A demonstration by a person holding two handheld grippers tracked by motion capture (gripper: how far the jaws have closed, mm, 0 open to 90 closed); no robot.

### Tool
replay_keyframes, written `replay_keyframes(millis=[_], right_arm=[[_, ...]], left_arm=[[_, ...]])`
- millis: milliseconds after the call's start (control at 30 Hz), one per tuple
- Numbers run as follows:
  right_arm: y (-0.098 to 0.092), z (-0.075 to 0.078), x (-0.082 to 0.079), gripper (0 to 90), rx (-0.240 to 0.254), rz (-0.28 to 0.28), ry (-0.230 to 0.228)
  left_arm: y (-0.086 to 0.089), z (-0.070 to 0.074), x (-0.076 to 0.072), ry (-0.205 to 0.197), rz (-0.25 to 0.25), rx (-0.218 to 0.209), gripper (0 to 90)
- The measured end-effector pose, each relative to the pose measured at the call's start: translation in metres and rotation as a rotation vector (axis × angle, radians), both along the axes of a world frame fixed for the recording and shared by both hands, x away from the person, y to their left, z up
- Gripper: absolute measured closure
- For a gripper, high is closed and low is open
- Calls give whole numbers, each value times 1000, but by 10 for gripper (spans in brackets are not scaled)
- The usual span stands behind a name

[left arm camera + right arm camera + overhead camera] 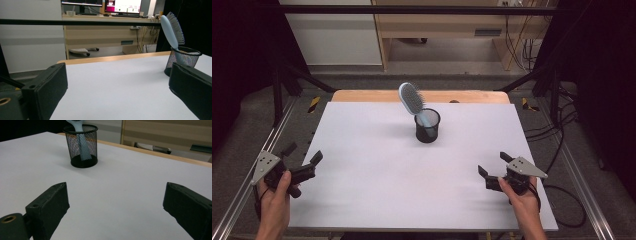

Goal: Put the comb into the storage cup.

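Observation:
A black mesh cup [427, 126] stands near the far middle of the white table [377, 170]. A light blue hairbrush [411, 99] stands handle-down in it and leans to the left. My left gripper [303, 161] is at the table's left edge, open and holding nothing. My right gripper [494, 164] is at the right front, also open and holding nothing. In the left gripper view the cup [183, 60] and the brush [171, 30] are at the right. The right gripper view has the cup [82, 146] at upper left with the brush handle [79, 135] inside.
A wooden strip [362, 96] runs along the table's far edge. Metal rails [242, 200] flank the table's sides. Black frame bars [412, 9] cross overhead at the back. Cables [562, 145] lie on the floor at the right.

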State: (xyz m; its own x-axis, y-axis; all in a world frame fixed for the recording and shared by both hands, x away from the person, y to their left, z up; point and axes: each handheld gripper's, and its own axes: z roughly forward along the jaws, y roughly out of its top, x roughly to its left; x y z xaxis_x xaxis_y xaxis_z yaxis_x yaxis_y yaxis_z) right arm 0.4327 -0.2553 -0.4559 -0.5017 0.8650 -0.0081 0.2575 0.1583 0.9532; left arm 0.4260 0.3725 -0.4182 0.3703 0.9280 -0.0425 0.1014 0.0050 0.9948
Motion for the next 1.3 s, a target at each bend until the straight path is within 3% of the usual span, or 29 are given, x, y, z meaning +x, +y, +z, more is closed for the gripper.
replay_keyframes(millis=[800,1300], right_arm=[[3,0,-1,62,2,28,-14],[3,-2,-1,60,0,35,-8]], left_arm=[[-16,-16,-5,7,-40,-11,20],[-23,-20,-9,1,-55,11,19]])
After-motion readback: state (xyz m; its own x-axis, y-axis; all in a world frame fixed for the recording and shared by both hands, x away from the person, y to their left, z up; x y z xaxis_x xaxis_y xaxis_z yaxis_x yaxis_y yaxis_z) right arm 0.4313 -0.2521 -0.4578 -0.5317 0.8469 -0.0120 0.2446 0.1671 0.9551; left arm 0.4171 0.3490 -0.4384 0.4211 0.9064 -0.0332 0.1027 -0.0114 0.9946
